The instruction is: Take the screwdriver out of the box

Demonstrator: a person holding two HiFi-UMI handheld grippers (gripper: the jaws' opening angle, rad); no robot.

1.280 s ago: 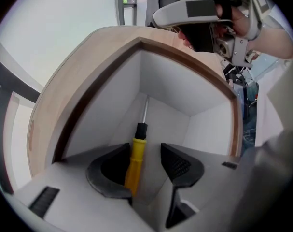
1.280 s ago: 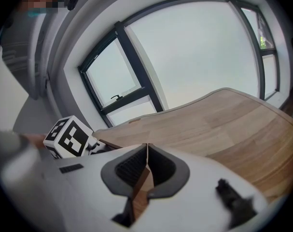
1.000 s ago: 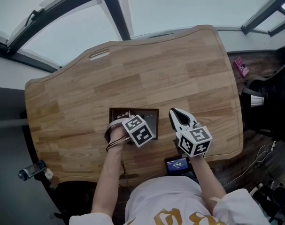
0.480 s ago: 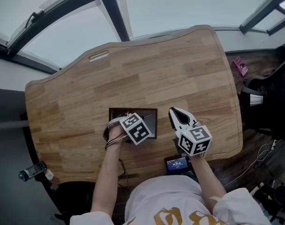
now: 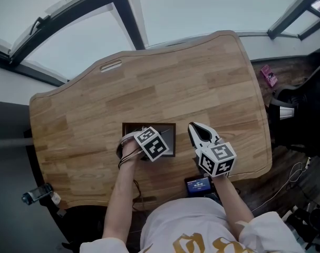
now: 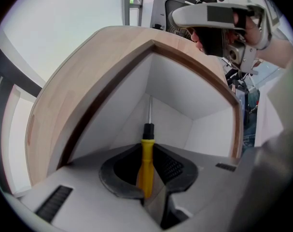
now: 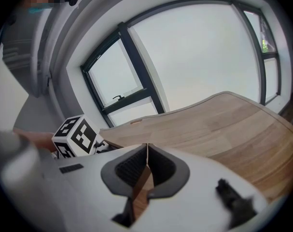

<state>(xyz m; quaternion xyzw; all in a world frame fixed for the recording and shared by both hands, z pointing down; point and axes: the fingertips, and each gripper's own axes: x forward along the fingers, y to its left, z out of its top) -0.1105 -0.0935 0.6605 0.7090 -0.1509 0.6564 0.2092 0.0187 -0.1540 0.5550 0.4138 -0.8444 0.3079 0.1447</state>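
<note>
Step in hand: the grasp, in my judgement. The left claw (image 6: 146,151) points down into the box (image 6: 185,93) and its jaws have just been closing around the screwdriver (image 6: 146,168).
Left claw: it is pinching the yellow handle. The ribbed pads lie against the handle on both sides.
Screwdriver: it is not yet out of the box. The handle is between the jaws, and the black collar and the metal shaft run toward 12 o'clock in the left gripper view, into a corner of the white inside walls.
Box: an open box with a dark rim and white inside. In the head view it stands on the wooden counter (image 5: 202,83) at about 6 o'clock, close to the person's edge.
Right claw (image 7: 146,154): its jaws are pressed together with nothing between them. It hovers over the counter at 3 o'clock of the box, apart from it.
Progress: I judge the task as early. The tool is gripped but not lifted.
Next move: a straight lift is called for, so that the shaft comes out of the corner and passes the rim without catching. The pinch must stay firm, because the smooth round handle could turn or slip between the pads.
Risk: if the tip catches on a wall, the light box may rise together with the tool.
</note>
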